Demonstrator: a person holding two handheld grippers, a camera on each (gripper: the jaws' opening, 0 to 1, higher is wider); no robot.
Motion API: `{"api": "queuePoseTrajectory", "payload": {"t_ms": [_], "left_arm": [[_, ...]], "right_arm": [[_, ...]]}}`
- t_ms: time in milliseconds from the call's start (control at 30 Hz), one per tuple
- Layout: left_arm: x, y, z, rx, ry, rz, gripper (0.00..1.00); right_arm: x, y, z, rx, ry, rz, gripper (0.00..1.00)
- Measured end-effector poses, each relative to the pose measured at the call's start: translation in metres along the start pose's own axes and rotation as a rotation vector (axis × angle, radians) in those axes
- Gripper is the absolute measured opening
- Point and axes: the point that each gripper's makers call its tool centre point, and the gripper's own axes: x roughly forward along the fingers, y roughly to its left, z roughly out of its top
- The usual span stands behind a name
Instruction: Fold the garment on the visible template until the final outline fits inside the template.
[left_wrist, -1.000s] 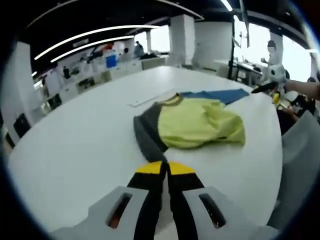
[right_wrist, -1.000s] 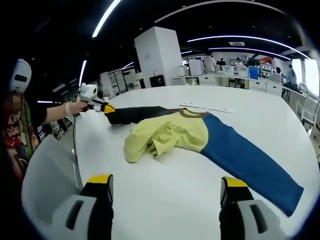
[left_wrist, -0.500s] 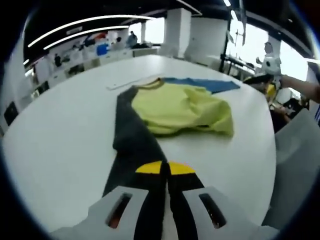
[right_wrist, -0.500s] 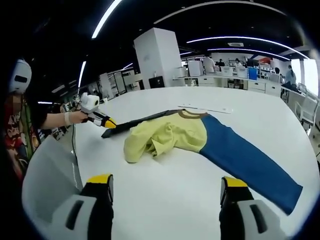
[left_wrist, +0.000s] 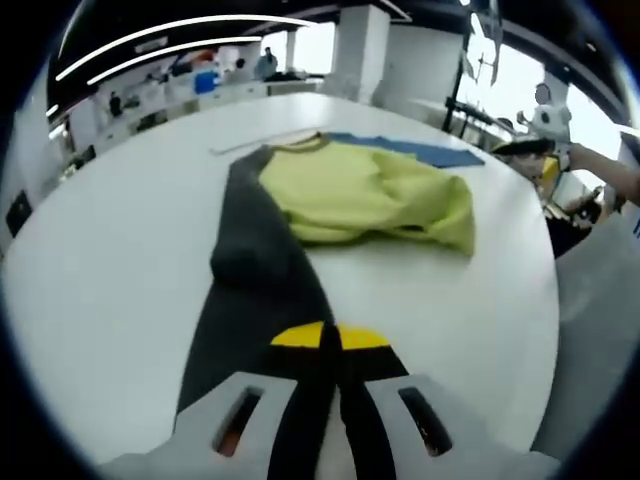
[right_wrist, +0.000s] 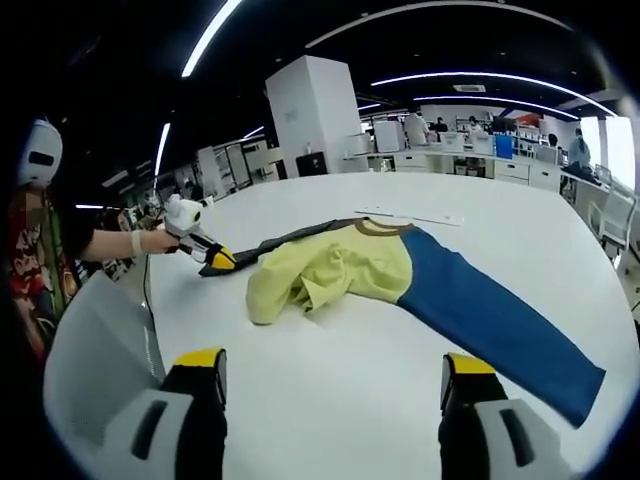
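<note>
Left gripper (left_wrist: 331, 338): the jaws are pressed together, yellow tips touching, pinching the end of the dark grey sleeve (left_wrist: 255, 270). In the right gripper view this same gripper (right_wrist: 222, 260) is held by a hand (right_wrist: 155, 240) at the far left of the table, with the sleeve (right_wrist: 290, 236) drawn out taut from its tip toward the garment.

Right gripper (right_wrist: 332, 372): the jaws stand wide apart, holding nothing, above bare tabletop near the table edge. Its yellow tips touch no fabric.

Garment (right_wrist: 345, 268): it lies on the white table (right_wrist: 520, 235), near the middle. The yellow body (left_wrist: 370, 192) is bunched and wrinkled, with a brown collar (right_wrist: 385, 228) at its far side. The blue sleeve (right_wrist: 490, 315) lies flat and extended toward the right in the right gripper view. In the left gripper view the blue sleeve (left_wrist: 420, 152) shows beyond the yellow body.

A thin white strip (right_wrist: 412, 215) lies on the table just beyond the collar.

No readable writing, brand or label can be made out on the garment, the grippers or the table.

Background: an open office with desks, ceiling light strips (right_wrist: 470, 75) and a white column (right_wrist: 310, 110).
</note>
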Motion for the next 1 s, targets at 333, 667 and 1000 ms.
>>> {"api": "queuePoseTrajectory", "payload": {"t_ms": [333,667,1000], "left_arm": [[0.006,-0.001,-0.004,0.007,0.016,-0.011,0.0],[0.005,-0.003,-0.005,-0.013,0.008,-0.01,0.07],[-0.012,0.003,0.0,-0.063,-0.041,0.014,0.21]], "right_arm": [[-0.001,0.0,-0.002,-0.001,0.004,0.002,0.88],[-0.001,-0.001,-0.002,0.002,0.003,0.002,0.88],[0.005,0.004,-0.002,-0.002,0.007,0.016,0.88]]}}
